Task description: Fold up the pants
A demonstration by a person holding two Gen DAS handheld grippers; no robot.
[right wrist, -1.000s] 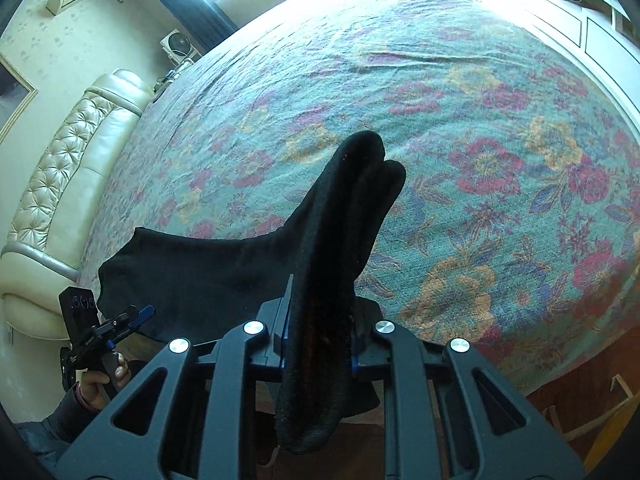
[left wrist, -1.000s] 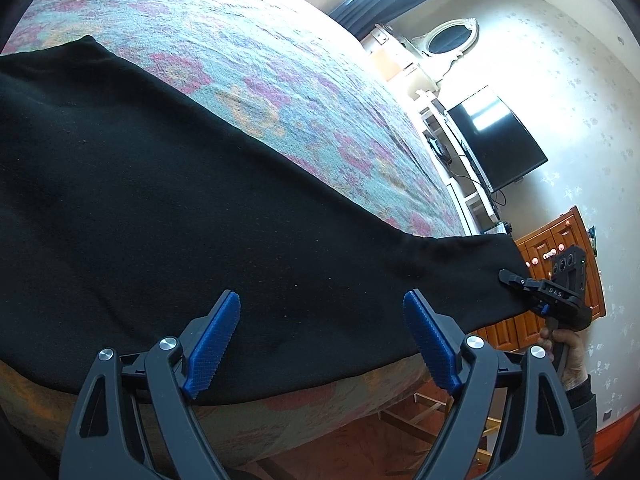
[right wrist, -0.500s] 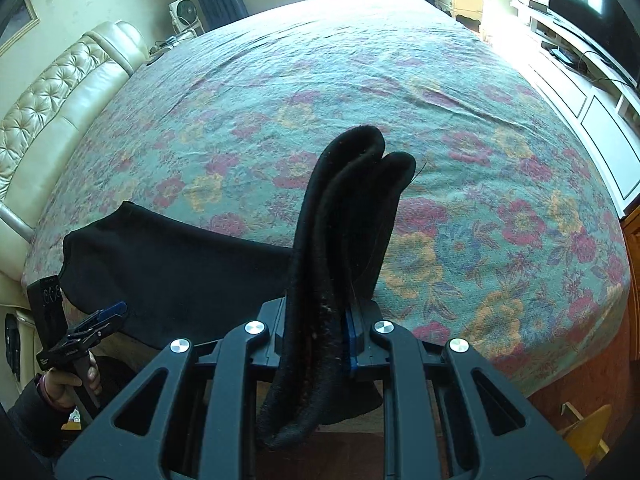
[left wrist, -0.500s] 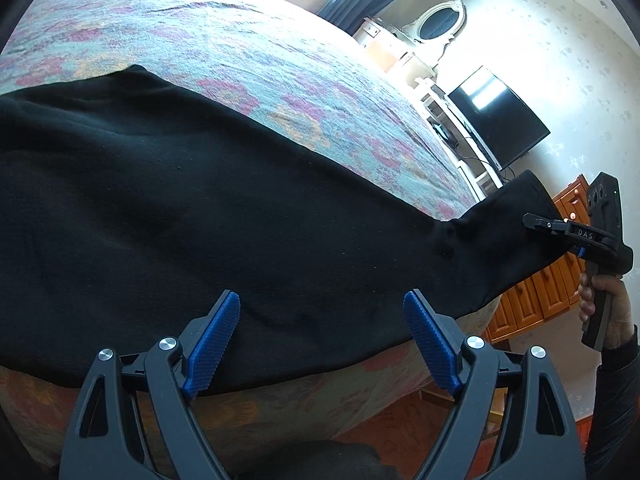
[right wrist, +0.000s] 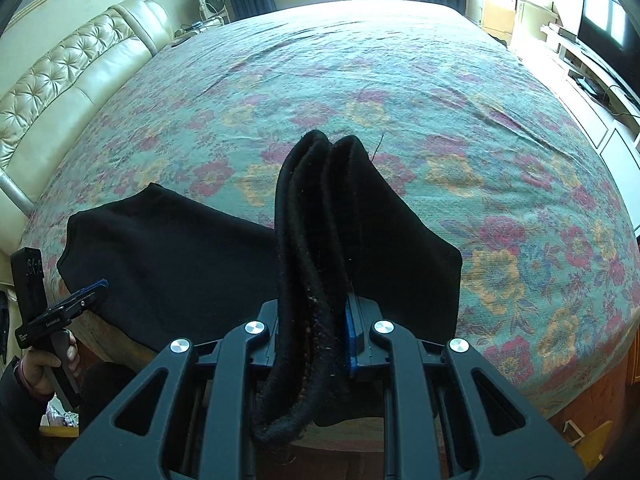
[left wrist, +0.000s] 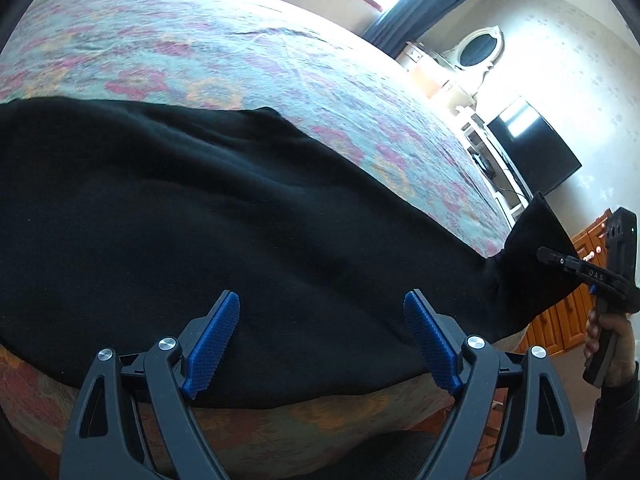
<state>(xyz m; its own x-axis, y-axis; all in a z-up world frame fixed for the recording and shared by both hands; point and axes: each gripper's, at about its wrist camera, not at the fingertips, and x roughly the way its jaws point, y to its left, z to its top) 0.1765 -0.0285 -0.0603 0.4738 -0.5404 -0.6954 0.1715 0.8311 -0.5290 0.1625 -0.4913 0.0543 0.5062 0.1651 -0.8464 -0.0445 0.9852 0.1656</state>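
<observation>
Black pants across the floral bed
Right hand-held gripper pinches bunched hems — left hand-held gripper, jaws wide, hovers just above the cloth.

Black grippers, blue pads, silver screws

Black pants spread along the flowered bed's near edge, bunched end lifted upright.
</observation>
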